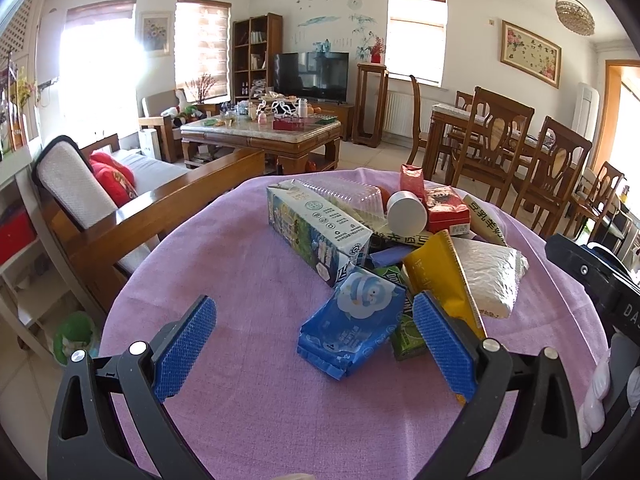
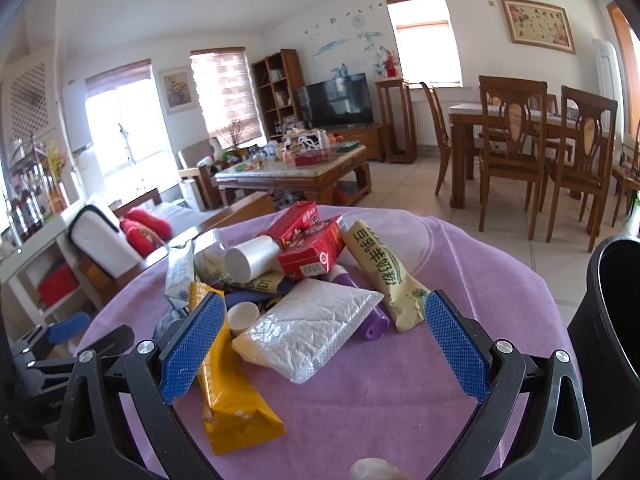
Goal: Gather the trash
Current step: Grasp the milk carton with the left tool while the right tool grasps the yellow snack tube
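A pile of trash lies on a round table with a purple cloth [image 1: 248, 408]. In the left wrist view I see a blue tissue pack [image 1: 352, 320], a milk carton [image 1: 316, 232], a yellow pouch [image 1: 440, 276], a white padded mailer [image 1: 488, 280] and a white cup [image 1: 406, 212]. My left gripper [image 1: 316, 344] is open and empty, just before the blue pack. In the right wrist view my right gripper [image 2: 324, 344] is open and empty, its fingers either side of the white mailer [image 2: 308, 328], above the yellow pouch [image 2: 232, 400]. Red boxes [image 2: 312, 248] and a beige pouch [image 2: 384, 276] lie behind.
A black bin [image 2: 616, 336] stands at the table's right edge. A wooden sofa [image 1: 132, 208] is left of the table, a coffee table [image 1: 260, 136] beyond, and dining chairs [image 1: 520, 160] at right. The other gripper shows at the edges [image 1: 600, 276] [image 2: 60, 344].
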### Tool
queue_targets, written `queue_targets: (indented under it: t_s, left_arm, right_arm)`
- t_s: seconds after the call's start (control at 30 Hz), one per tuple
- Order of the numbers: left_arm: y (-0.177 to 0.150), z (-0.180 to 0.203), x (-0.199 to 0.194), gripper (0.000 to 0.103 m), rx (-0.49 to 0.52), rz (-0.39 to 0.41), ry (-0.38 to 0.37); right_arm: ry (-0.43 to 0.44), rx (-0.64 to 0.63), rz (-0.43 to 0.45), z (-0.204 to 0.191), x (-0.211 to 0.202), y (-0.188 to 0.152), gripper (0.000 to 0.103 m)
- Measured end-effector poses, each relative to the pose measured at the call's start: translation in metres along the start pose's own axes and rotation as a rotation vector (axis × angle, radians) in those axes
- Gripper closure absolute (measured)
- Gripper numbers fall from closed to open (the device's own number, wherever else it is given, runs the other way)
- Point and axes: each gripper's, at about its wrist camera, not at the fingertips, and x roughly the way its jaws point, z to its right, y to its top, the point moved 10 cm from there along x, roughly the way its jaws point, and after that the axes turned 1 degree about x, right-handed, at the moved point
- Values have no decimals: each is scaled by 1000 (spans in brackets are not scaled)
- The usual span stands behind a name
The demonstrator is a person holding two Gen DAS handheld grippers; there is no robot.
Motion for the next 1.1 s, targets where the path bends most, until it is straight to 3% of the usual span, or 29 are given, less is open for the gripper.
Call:
queue_targets:
  t_s: [0.13, 0.37, 0.47, 0.6, 0.67, 0.77, 0.93, 1.1]
  left_arm:
    - [0, -17, 14, 5, -110, -69, -111]
    - [32, -31, 56, 5, -215, -223, -192]
    - [42, -16, 70, 5, -180, -254, -195]
    - [44, -5, 91, 6, -146, -282, -160]
    - [41, -7, 99, 6, -148, -292, -139]
    - [35, -11, 104, 17, -161, -302, -139]
    - [33, -15, 108, 32, -229, -310, -215]
    - [36, -15, 103, 45, -228, -290, -246]
  right_arm:
    - [-16, -12, -39, 14, 6, 7, 4]
    - [26, -32, -129, 38, 24, 43, 4]
    - [28, -81, -171, 39, 41, 45, 6]
    - [58, -109, -266, 41, 80, 39, 26]
    - [55, -132, -297, 38, 96, 34, 28]
    - [69, -138, -306, 35, 107, 31, 30]
    - [78, -150, -301, 24, 119, 40, 30]
    - [42, -174, -384, 25, 145, 33, 31]
